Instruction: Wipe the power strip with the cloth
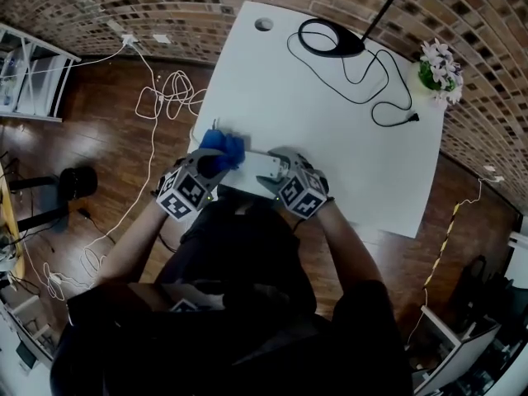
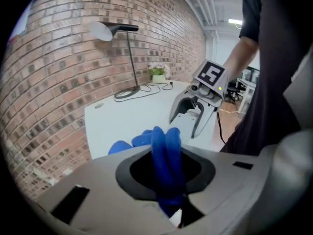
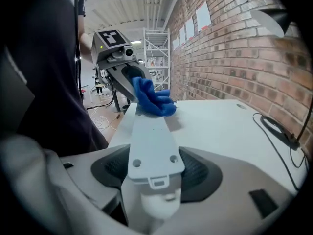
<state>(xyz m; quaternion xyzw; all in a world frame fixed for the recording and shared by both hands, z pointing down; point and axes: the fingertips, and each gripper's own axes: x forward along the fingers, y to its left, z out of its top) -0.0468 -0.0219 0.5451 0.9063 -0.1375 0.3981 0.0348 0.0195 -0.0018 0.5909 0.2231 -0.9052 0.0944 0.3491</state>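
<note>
The white power strip (image 1: 257,165) lies along the front edge of the white table (image 1: 330,147), its screw-holed face up in the right gripper view (image 3: 151,146). A blue cloth (image 1: 223,145) is bunched on the strip's left end. My left gripper (image 1: 216,160) is shut on the cloth, and a thick fold (image 2: 166,151) fills its jaws. My right gripper (image 1: 274,172) straddles the strip's other end with its jaws wide, the pads standing off both sides. In the left gripper view the right gripper (image 2: 188,117) faces me across the strip.
A black desk lamp (image 1: 330,38) stands at the back of the table, and its cord and plug (image 1: 388,110) snake to the right. A flower pot (image 1: 437,66) sits at the far right corner. White cables (image 1: 165,97) lie on the wooden floor at left.
</note>
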